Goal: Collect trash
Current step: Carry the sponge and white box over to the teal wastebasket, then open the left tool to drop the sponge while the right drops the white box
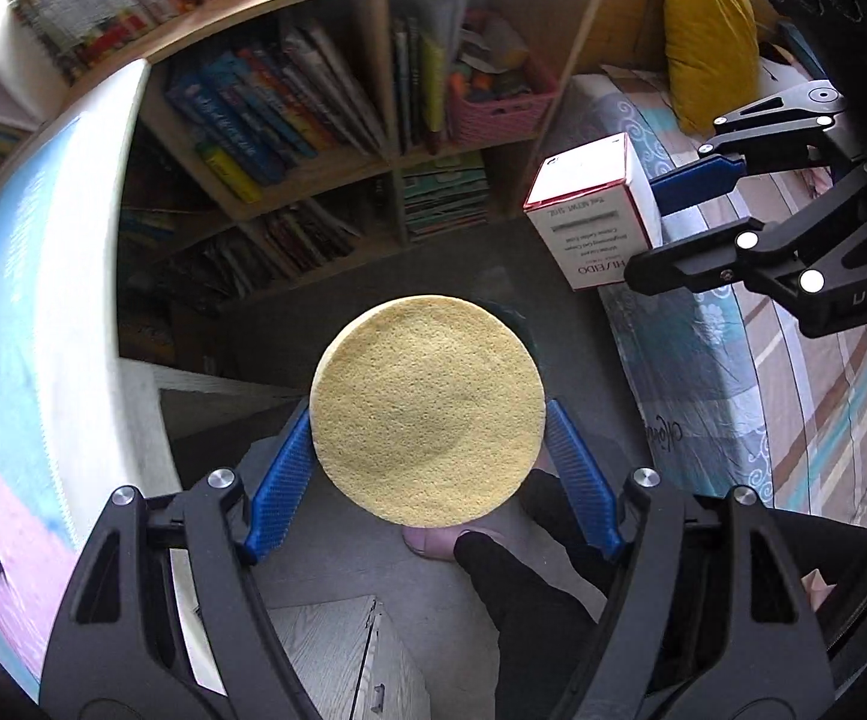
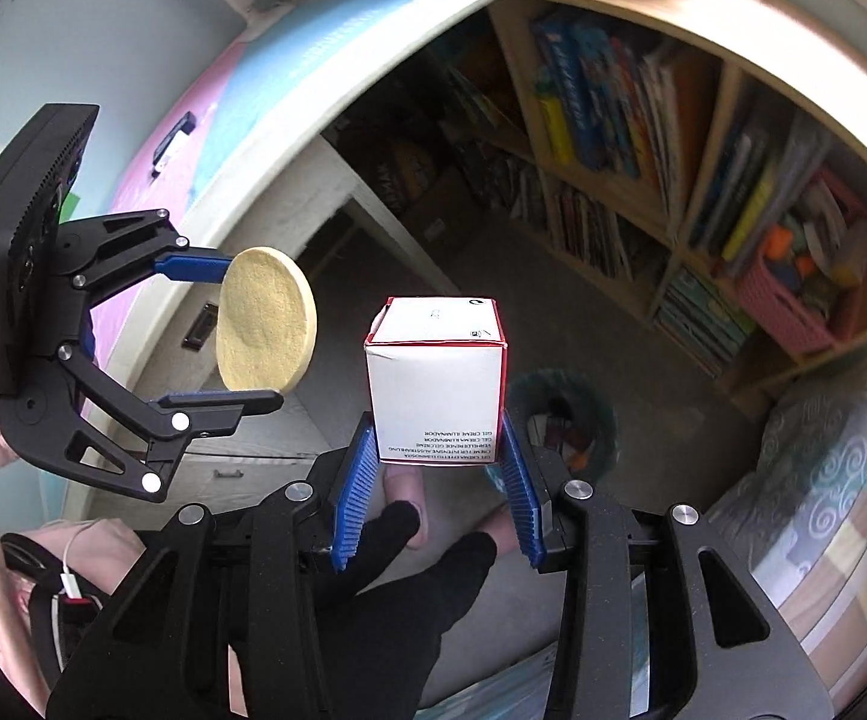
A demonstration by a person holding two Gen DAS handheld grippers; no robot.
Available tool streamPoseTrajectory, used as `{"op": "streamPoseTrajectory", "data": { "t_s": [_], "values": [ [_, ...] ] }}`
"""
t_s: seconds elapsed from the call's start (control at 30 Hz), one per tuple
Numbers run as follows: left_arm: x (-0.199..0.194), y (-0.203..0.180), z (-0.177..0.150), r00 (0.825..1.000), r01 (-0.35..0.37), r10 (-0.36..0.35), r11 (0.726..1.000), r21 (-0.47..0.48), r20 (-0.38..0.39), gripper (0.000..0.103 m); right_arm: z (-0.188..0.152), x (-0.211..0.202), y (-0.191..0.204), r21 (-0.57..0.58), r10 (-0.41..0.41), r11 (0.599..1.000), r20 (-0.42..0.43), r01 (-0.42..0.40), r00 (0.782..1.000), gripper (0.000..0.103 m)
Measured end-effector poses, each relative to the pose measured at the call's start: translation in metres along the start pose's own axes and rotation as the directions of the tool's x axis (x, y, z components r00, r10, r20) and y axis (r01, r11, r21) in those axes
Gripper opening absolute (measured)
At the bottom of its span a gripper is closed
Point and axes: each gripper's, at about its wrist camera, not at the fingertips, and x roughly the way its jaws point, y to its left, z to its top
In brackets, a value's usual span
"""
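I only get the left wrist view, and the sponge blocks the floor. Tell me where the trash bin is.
Observer: The bin stands on the floor between the bookshelf and the bed. In the right wrist view it sits just right of the box.
Operator: Report whether it is empty.
Observer: It is not. Red and orange scraps lie inside.

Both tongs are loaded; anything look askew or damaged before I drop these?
The white carton in the right tongs is held upside down, its print inverted, and one top corner looks slightly dented. The sponge disc in the left tongs looks intact.
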Motion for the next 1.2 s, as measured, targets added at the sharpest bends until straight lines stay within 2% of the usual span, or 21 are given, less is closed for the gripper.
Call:
{"op": "streamPoseTrajectory", "data": {
  "t_s": [0.47,1.2],
  "values": [
    [0.030,-0.041,0.018,0.997,0.042,-0.036,0.996,0.078,-0.071,0.072,-0.035,0.000,-0.045,0.091,0.022,0.996,-0.008,-0.021,1.000,0.041],
    [0.055,-0.046,0.022,0.990,0.059,-0.046,0.994,0.097,-0.133,0.072,-0.044,0.017,-0.060,0.128,0.056,0.991,-0.041,-0.050,0.998,0.041]
  ]
}}
